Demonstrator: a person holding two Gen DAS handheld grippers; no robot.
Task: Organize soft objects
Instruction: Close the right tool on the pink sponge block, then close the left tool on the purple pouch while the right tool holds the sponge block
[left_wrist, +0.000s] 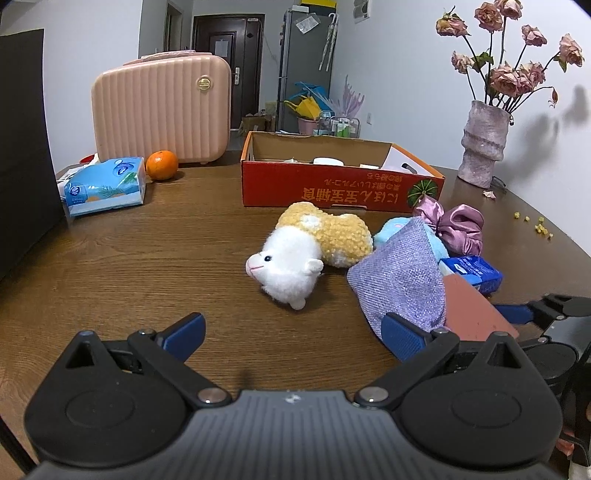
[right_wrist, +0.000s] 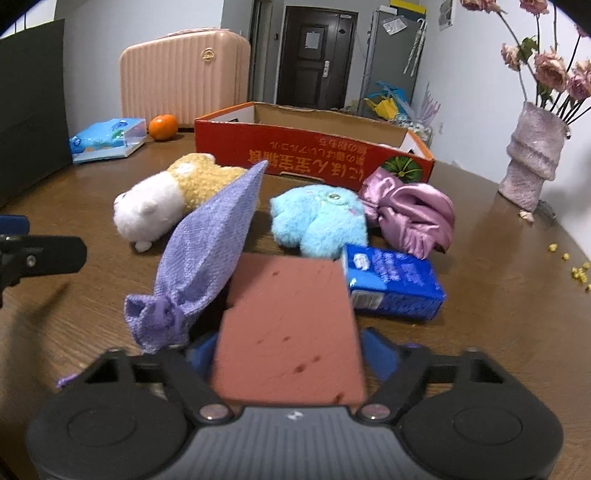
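My right gripper (right_wrist: 290, 352) has its blue pads against both sides of a red-brown sponge block (right_wrist: 291, 325), shut on it. A purple cloth (right_wrist: 207, 251) leans against the block's left side. Behind them lie a white and yellow plush (right_wrist: 162, 199), a light blue plush (right_wrist: 321, 221), a pink satin scrunchie (right_wrist: 413, 214) and a small blue carton (right_wrist: 391, 280). A red cardboard box (right_wrist: 314, 155) stands open at the back. My left gripper (left_wrist: 293, 325) is open over bare table, in front of the white plush (left_wrist: 291, 269), with the purple cloth (left_wrist: 402, 280) beside its right finger.
A pink suitcase (left_wrist: 162, 110), an orange (left_wrist: 161, 165) and a blue tissue pack (left_wrist: 105, 184) sit at the back left. A dark panel (left_wrist: 22, 147) stands on the left. A vase of dried roses (left_wrist: 482, 147) stands at the back right, with yellow crumbs (left_wrist: 539, 227) near the table edge.
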